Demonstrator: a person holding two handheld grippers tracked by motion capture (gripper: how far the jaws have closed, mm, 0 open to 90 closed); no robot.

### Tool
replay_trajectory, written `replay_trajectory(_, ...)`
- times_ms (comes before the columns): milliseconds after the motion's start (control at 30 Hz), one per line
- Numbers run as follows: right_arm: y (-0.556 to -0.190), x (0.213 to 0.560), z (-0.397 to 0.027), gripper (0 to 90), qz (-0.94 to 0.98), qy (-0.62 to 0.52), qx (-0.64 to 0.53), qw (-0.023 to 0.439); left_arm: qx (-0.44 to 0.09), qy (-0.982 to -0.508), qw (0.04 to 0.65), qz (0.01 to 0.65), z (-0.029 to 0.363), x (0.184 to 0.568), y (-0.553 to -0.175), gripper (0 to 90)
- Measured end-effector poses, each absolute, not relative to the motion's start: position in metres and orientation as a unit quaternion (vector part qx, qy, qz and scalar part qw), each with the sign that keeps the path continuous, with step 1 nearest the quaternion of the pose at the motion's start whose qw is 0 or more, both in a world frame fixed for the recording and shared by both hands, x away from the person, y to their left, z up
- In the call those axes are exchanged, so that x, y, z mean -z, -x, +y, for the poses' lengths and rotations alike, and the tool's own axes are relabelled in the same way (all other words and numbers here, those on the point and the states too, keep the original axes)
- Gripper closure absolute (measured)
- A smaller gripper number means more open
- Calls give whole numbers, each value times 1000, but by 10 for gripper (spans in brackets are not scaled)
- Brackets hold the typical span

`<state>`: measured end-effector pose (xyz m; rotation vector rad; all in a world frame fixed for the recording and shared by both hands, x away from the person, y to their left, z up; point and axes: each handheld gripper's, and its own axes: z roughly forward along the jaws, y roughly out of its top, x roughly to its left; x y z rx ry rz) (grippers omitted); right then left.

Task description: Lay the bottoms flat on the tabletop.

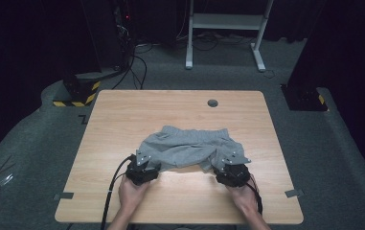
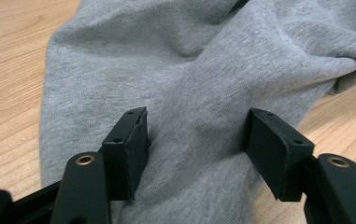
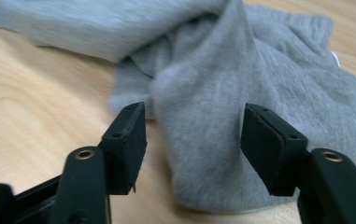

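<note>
Both claws gape wide over grey shorts (image 1: pixel 185 146). Left claw (image 2: pixel 194 140) straddles a fold, gripping nothing. Right claw (image 3: pixel 192 140), at four o'clock, likewise.

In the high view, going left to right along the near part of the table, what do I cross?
Grey tape mark → left gripper → grey shorts, spread between and beyond the two grippers → right gripper → grey tape mark near the table's right edge.
</note>
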<state>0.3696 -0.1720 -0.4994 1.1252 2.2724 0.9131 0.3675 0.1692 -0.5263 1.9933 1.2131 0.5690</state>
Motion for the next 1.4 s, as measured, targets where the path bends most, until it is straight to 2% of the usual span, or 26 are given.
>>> replay_trajectory(33,-372,501,-172,450,821,-411,-329,219,-221,-774,362,471,169,526,-367,392)
replay_trajectory(133,-375,501,-176,713,823,-406,-335,214,-221,-774,362,471,169,526,-368,392)
replay_trajectory(167,-376,499,-179,771,823,-402,-344,204,-220,-774,362,471,169,526,-368,392)
replay_trajectory(267,-376,485,-187,860,820,-395,-356,211,-220,-774,362,471,170,526,-368,392)
replay_trajectory(567,-395,434,-193,864,820,-374,-366,234,-220,-774,363,471,170,526,-368,392)
replay_trajectory(733,-427,435,-173,861,836,-375,-343,208,-220,-774,362,471,170,526,-368,392)
replay_trajectory(900,-455,453,-142,850,854,-373,-315,181,-220,-774,362,471,170,526,-368,392)
replay_trajectory(967,-466,466,-134,813,859,-382,-296,170,-220,-774,362,471,170,526,-368,392)
replay_trajectory(1067,-472,481,-129,745,870,-380,-260,176,-220,-774,363,471,170,526,-368,392)
replay_trajectory(1200,-464,471,-140,627,856,-390,-284,184,-220,-774,362,471,170,526,-368,392)
replay_trajectory(1400,-438,450,-165,559,841,-388,-320,199,-220,-774,362,471,170,526,-368,392)
